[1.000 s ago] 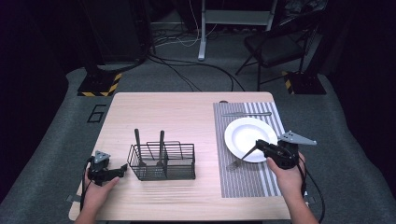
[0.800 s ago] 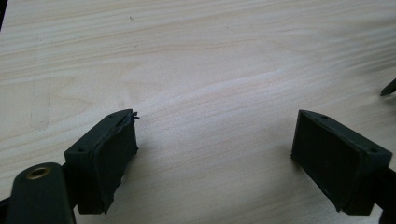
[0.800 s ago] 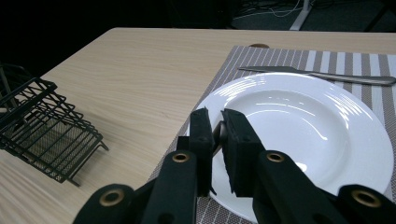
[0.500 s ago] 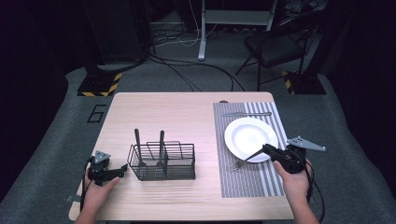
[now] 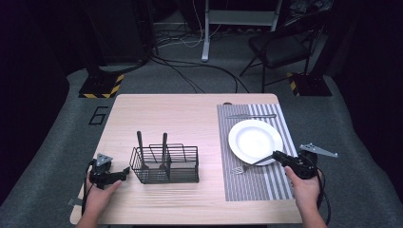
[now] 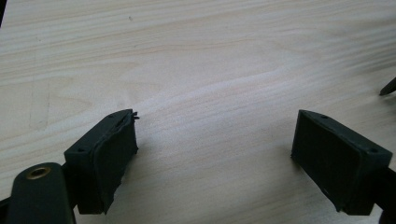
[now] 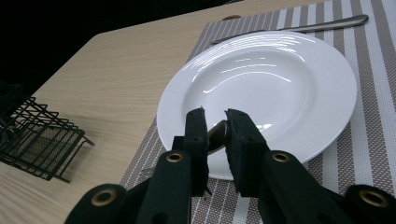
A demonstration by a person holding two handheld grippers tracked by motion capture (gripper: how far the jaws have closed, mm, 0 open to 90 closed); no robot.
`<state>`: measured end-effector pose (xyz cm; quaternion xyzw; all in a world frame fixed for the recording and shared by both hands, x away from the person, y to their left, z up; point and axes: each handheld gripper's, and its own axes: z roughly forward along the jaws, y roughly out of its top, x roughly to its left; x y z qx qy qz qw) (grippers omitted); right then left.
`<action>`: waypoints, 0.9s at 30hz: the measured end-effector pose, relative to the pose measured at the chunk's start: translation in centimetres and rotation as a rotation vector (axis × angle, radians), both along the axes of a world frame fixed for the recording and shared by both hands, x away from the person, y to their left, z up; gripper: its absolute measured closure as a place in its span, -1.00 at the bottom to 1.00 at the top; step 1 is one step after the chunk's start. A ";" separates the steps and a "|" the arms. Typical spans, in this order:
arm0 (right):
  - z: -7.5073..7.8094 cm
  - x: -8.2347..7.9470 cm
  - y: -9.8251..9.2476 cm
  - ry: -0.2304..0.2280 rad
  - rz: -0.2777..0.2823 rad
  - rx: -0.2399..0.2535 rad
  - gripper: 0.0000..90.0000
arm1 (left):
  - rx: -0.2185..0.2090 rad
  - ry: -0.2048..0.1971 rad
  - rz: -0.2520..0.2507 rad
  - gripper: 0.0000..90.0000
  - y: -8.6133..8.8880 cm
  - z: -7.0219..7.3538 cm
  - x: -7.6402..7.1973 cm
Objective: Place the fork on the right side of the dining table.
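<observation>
Dark grey carpet surrounds a pale wooden table (image 5: 190, 118), and the room behind it lies mostly in shadow. At the back stand a grey metal stand (image 5: 207, 28), loose cables (image 5: 190, 71) across the floor, a folding chair (image 5: 280, 47) at the right, and two yellow-and-black striped blocks (image 5: 100, 88). A figure 6 (image 5: 98, 115) is marked on the carpet beside the table's left edge.

On the table's right part lies a grey striped mat (image 5: 247, 185). A white plate (image 5: 255, 141) sits on it, and a knife (image 5: 251, 116) lies on the mat just beyond the plate. Left of the mat, near the table's middle, stands a black wire caddy (image 5: 166, 164) with two dark handles (image 5: 139, 142) upright in it.

The fork (image 5: 247, 166) lies on the mat at the near left of the plate, tines toward the caddy, its handle slanting up over the plate's rim. The right gripper (image 5: 279, 156) is at that handle. In the right gripper view the gripper (image 7: 215, 123) has its jaws a narrow gap apart, with the fork's handle (image 7: 217, 133) between them over the plate's (image 7: 280, 74) near rim; the jaws have just been opening, and whether the pads press on the handle cannot be told.

The left gripper (image 5: 124, 172) rests at the table's near left corner, just beside the caddy. In its own view the left gripper (image 6: 215, 140) has its jaws wide apart over bare wood (image 6: 210, 60), with nothing between them.
</observation>
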<state>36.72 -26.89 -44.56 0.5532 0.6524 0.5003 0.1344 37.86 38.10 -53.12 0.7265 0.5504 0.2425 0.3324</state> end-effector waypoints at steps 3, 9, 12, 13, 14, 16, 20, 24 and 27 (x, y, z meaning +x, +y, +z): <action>-0.4 0.0 -0.3 0.018 -0.010 0.027 0.74 | 0.001 0.000 -0.001 -0.69 0.0 0.0 0.0; -1.0 0.1 -0.9 0.033 -0.019 0.062 0.74 | -0.002 0.000 -0.001 -0.69 0.0 0.0 0.0; -1.4 0.1 -1.1 0.039 -0.020 0.088 0.75 | 0.000 0.000 0.000 -0.69 0.0 0.0 0.0; -1.6 0.1 -1.1 0.041 -0.022 0.097 0.75 | -0.002 0.001 -0.001 -0.69 0.0 0.0 0.0; -1.7 0.0 -1.1 0.051 -0.025 0.108 0.75 | -0.001 0.001 -0.001 -0.69 0.0 0.0 0.0; -2.0 0.0 -1.3 0.052 -0.028 0.121 0.75 | -0.002 0.000 -0.001 -0.69 0.0 0.0 0.0; -2.5 -0.1 -1.7 0.065 -0.040 0.155 0.75 | -0.001 0.000 -0.001 -0.69 0.0 0.0 0.0; -3.1 -0.3 -2.0 0.082 -0.057 0.192 0.75 | -0.001 0.000 -0.001 -0.69 0.0 0.0 0.0; -3.4 -0.3 -2.2 0.095 -0.071 0.210 0.75 | -0.002 0.000 0.000 -0.69 0.0 0.0 0.0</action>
